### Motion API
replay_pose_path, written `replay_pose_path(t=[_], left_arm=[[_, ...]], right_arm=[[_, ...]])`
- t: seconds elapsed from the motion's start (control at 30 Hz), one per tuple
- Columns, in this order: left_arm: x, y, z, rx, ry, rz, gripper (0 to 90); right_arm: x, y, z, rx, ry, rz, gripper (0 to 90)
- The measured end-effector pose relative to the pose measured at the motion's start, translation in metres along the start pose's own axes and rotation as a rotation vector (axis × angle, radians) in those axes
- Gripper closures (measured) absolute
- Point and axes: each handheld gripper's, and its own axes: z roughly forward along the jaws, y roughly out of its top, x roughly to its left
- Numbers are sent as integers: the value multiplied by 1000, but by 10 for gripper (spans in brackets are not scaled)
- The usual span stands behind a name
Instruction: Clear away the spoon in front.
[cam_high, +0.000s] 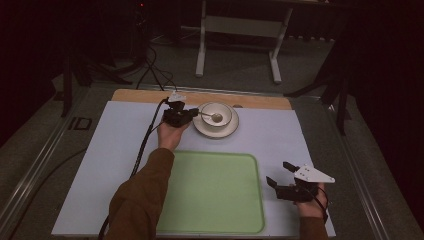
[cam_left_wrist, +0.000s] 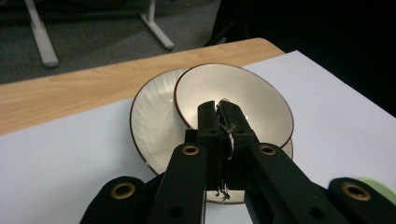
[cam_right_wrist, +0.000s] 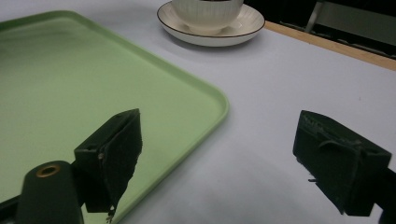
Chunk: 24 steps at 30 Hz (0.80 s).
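- Table (cam_high: 125, 150) under a pale sheet, with a bare wooden strip along its far edge.
- Green tray (cam_high: 215, 192) lying flat on the sheet at the middle of the near edge, nothing on it; in the right gripper view its rounded corner (cam_right_wrist: 212, 100) sits just ahead of the jaws.
- Left gripper (cam_high: 192, 114) reaching to the far edge of the table, just left of the dishes; its jaws are pressed together on the thin metal handle of a spoon (cam_high: 214, 117), seen clamped between the tips in the left gripper view (cam_left_wrist: 228, 133).
- Right gripper (cam_high: 279, 174) held over the sheet near the right near corner, just beside the tray's right edge, jaws spread wide with nothing between them.
- White saucer (cam_high: 216, 129) with a dark rim at the middle of the far edge, well apart from the tray.
- White bowl (cam_high: 216, 114) standing on the saucer; the spoon's head rests inside it.
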Motion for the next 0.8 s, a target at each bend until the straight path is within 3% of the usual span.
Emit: replay_pose_path(t=[0.47,0.8], left_arm=[[0,11,-30,-91,47,9,891],[4,10,-54,-116,65,8,891]], right_arm=[[0,0,0,-6,-1,-2,152],[-1,0,-1,-11,-7,5,152]])
